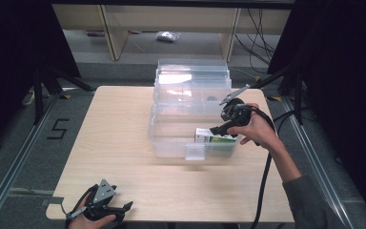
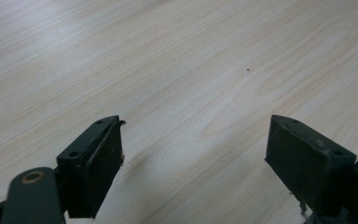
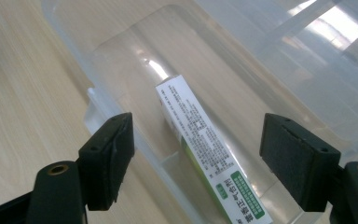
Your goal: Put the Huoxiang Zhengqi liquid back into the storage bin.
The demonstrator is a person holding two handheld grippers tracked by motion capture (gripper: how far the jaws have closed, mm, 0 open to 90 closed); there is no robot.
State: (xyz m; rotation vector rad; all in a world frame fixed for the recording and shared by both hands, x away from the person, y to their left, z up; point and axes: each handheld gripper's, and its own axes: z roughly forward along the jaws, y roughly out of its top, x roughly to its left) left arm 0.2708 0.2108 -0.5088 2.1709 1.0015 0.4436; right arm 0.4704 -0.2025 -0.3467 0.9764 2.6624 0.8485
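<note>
Digit "5" (image 1: 57, 129) stood in black tape on grey floor (image 1: 14, 143), left of counter (image 1: 119, 157). White-and-green carton (image 3: 209, 158), lying in clear bin (image 3: 279, 88), carried dense small print in East Asian characters on white face and white characters on green panels; too small to read. No brand or number legible on carton.

looks like a lab recording setup tbh: black curtains (image 1: 9, 57), tripod legs (image 1: 52, 81), loose cables (image 1: 259, 38), floor marked "5" (image 1: 58, 129).
</note>
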